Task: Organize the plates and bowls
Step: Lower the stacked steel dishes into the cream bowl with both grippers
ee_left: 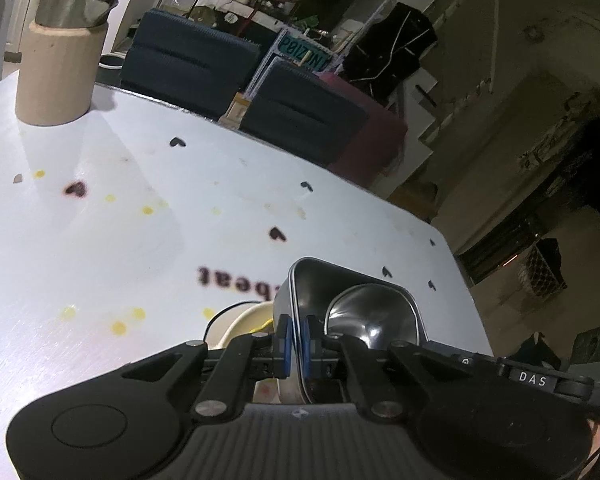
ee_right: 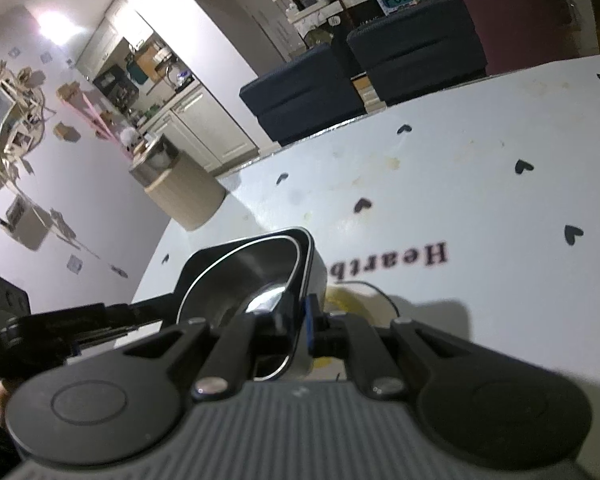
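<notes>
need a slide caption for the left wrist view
Left hand-held gripper shut on the rim of a dark square container holding a steel bowl, above the heart-print table.

My left gripper (ee_left: 296, 338) and right gripper (ee_right: 300, 320) each pinch opposite walls of one dark square metal bowl (ee_left: 320, 280), glossy inside, rounded corners, thin bright rim. It is tilted, lifted above the white table (ee_left: 140, 240). A smaller shiny steel bowl (ee_left: 374, 316) sits nested inside it. Just beside the square bowl, lower, a cream plate (ee_left: 240, 322) with a dark rim lies flat on the table, partly hidden.
</notes>
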The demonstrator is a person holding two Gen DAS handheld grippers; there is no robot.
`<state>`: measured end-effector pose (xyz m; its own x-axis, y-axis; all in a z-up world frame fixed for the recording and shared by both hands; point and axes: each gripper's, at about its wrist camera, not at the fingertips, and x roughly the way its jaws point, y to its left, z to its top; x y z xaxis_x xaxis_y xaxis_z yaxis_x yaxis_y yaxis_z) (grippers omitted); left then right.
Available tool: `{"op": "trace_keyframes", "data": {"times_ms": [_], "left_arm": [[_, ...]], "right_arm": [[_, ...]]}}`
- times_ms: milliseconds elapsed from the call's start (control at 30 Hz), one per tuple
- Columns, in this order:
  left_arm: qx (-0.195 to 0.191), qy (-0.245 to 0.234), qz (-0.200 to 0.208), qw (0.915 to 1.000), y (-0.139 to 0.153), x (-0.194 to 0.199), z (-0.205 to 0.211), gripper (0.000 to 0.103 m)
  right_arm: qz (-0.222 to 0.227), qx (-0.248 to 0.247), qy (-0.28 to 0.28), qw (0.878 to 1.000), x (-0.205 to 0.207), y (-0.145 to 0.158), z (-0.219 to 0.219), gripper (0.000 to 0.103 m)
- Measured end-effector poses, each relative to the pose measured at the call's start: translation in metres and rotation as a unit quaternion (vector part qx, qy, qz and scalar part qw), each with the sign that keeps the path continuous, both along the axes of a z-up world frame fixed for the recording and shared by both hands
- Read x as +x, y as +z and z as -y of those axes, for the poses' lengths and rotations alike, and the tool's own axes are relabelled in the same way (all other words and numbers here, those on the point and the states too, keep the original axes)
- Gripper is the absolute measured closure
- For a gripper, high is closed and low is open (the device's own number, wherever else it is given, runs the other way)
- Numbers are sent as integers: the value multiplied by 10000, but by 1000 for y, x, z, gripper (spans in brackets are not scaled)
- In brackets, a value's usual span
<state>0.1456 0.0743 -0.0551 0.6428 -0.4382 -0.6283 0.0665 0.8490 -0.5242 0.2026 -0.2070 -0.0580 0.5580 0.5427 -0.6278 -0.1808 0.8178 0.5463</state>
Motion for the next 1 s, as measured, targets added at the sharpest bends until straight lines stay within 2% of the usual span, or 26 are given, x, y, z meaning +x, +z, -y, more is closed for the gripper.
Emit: {"op": "trace_keyframes", "data": {"times_ms": [500,1000], "left_arm": [[252,-234,-382,9987,-23,3,1,98],[397,-355,-538,9971,-35,4,4,98]], "right_arm": [[-240,-462,208,9984,-6,-10,-11,96],[-423,-798,382,9952,-11,-17,-17,96]]}}
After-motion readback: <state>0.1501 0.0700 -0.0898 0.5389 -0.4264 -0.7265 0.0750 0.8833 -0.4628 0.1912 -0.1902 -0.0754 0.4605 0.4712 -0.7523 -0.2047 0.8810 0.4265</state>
